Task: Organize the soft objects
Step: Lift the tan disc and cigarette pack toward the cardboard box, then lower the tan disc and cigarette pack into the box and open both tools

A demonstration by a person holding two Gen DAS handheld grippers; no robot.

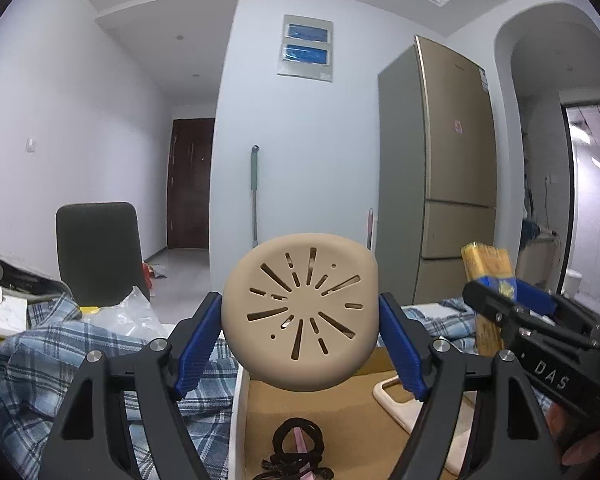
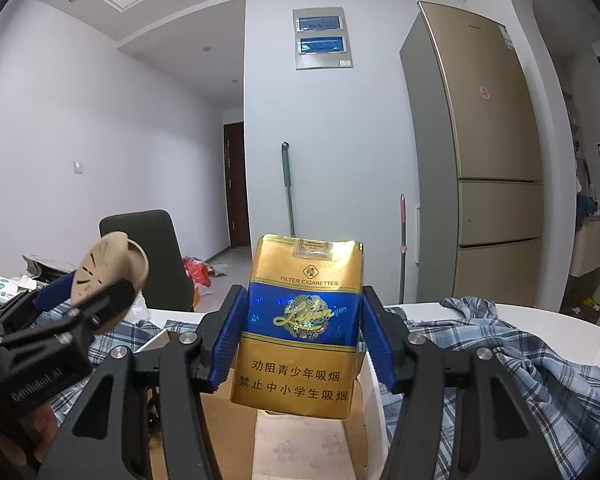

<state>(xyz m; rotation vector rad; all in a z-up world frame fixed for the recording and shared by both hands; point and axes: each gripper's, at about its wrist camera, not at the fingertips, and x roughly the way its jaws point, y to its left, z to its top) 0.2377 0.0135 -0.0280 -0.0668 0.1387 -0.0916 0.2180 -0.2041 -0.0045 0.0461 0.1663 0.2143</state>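
My left gripper [image 1: 300, 328] is shut on a round beige soft pad [image 1: 300, 316] with slots cut in its face, held upright above an open cardboard box [image 1: 332, 408]. In the right wrist view the same left gripper [image 2: 90, 300] and beige pad [image 2: 104, 268] show at the left. My right gripper [image 2: 300, 340] is shut on a gold and blue soft cigarette pack [image 2: 300, 320], upright over the box [image 2: 228, 432]. That pack [image 1: 490, 280] and right gripper [image 1: 512, 304] appear at the right of the left wrist view. Black hair ties [image 1: 296, 448] and a pale phone case [image 1: 400, 400] lie in the box.
A blue plaid shirt [image 1: 60, 360] [image 2: 500, 360] is spread over the white table [image 2: 540, 320] around the box. A dark chair [image 1: 100, 256] stands behind the table, with clear plastic bags [image 1: 128, 316] and papers at the left. A gold fridge [image 1: 440, 160] and a mop stand by the far wall.
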